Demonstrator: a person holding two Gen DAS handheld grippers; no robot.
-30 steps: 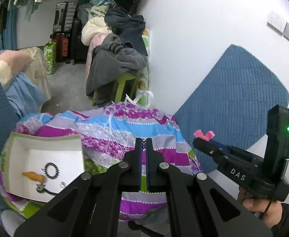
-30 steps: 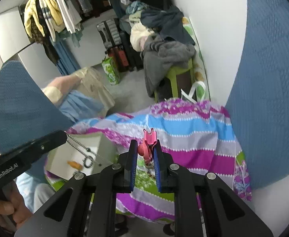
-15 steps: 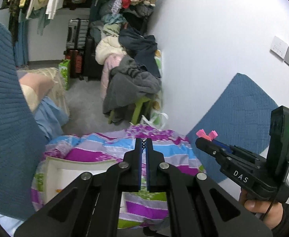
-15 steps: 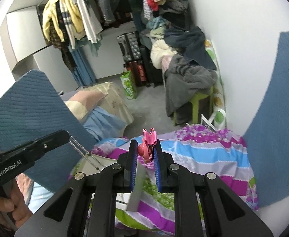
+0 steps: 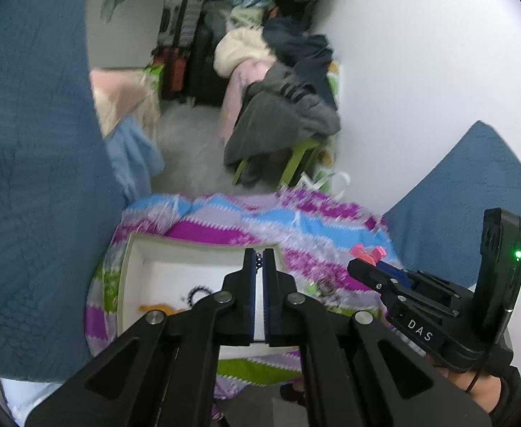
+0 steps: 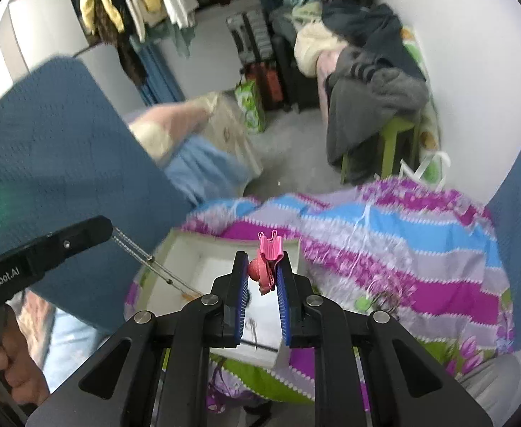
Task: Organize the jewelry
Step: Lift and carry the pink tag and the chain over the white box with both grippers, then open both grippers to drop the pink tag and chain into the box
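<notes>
The left claw (image 5: pixel 259 261), clamped on the bead chain (image 6: pixel 146 259), has swung back over the white box (image 5: pixel 132 249); the right claw (image 6: pixel 262 272), gripping the pink clip (image 6: pixel 267 259), followed, so both look ready to drop.

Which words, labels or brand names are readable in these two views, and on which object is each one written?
"DAS": white letters on the body of the right claw, seen in the left wrist view.
"GenRobot.AI": white letters on the body of the left claw, seen in the right wrist view.
Green bag on the floor: the print is too blurred to read.
No other text is legible.
</notes>
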